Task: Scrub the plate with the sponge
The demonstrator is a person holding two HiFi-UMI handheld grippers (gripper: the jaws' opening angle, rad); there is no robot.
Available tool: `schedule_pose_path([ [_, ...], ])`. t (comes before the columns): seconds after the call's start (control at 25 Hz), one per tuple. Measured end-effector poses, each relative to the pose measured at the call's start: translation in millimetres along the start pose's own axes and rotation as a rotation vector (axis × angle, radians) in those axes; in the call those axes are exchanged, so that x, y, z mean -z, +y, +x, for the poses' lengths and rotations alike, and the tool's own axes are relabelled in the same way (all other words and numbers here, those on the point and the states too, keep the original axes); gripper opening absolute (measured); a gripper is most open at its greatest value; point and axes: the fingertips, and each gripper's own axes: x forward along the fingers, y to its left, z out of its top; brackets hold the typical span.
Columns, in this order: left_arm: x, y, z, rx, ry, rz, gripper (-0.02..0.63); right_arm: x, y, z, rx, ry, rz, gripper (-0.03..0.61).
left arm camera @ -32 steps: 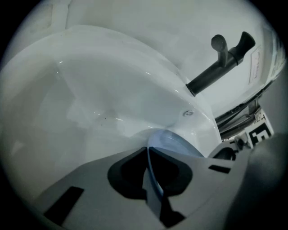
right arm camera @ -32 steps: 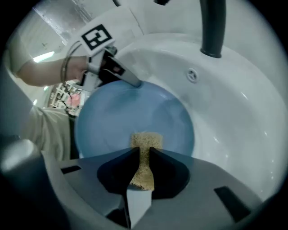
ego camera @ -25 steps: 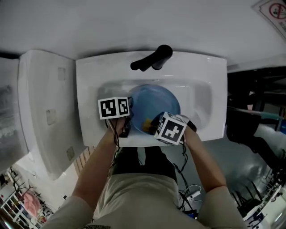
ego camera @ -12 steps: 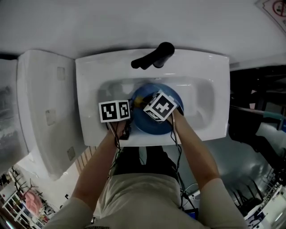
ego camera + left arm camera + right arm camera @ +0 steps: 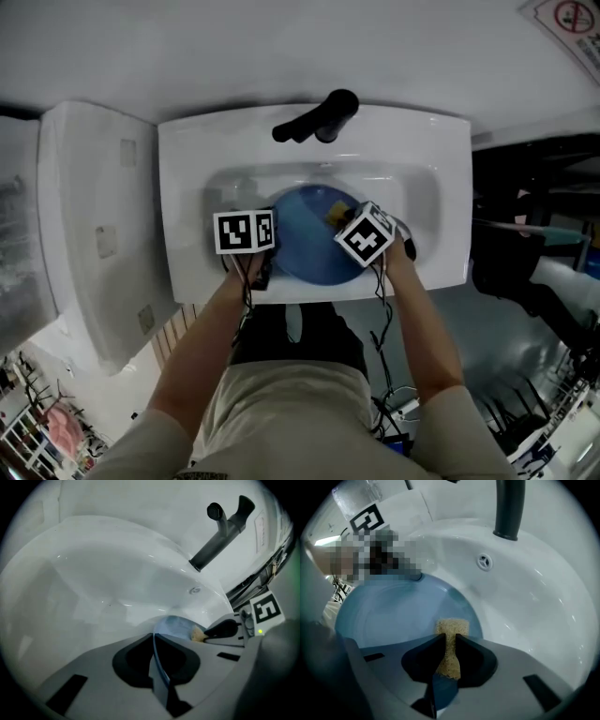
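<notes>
1. The fingers [image 5: 133, 660] of our left gripper [image 5: 153, 638] are closed on the thin rim of the blue plate [image 5: 177, 626]. The rim runs edge-on straight up the narrow gap between them.
2. The fingers [image 5: 424, 660] of our right gripper [image 5: 449, 637] are clamped on the yellow sponge [image 5: 452, 626]. The sponge is pinched narrow between the pads, and its free end sticks out just past the fingertips.
3. That free end rests against the inner face of the plate, close to the rim on the side nearest the sink wall.
4. From the head view, our left gripper holds the plate at its left edge. Our right gripper sits over the plate's right part, with the sponge showing just beyond the marker cube, on the tap side.
5. The plate lies inside the bowl of the white sink [image 5: 187, 187], tilted up on the side we hold.
6. A small round overflow hole [image 5: 484, 561] sits in the sink wall beyond the sponge.
7. The dark tap [image 5: 319, 117] stands at the back rim of the sink, above the plate in the head view.
</notes>
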Motion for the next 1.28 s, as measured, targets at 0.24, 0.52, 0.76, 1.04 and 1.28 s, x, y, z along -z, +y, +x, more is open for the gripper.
schedule_pose_path([
  [0.24, -6.5, 2.2, -3.8, -0.026, -0.018, 0.030, 0.020, 8.6, 64.6, -42.2, -0.219, -0.079, 0.021, 0.080],
  [0.52, -5.1, -0.4, -22.9, -0.060, 0.012, 0.230, 0.113, -27.3, 99.7, -94.8, -0.331, -0.406, 0.176, 0.081],
  [0.76, -20.0, -19.4, -81.4, -0.021, -0.107, 0.281, 0.125, -45.6, 107.6, -150.6, -0.237, -0.569, 0.251, 0.080],
  [1.04, -69.2, -72.8, -174.5, 0.088, -0.325, 0.389, 0.063, -72.0, 107.8, -232.3, -0.106, -0.744, 0.259, 0.080],
  [1.28, -96.1, -122.0, -256.9, 0.129, -0.476, 0.538, 0.028, -95.4, 117.2, -313.2, 0.003, -0.944, 0.253, 0.080],
])
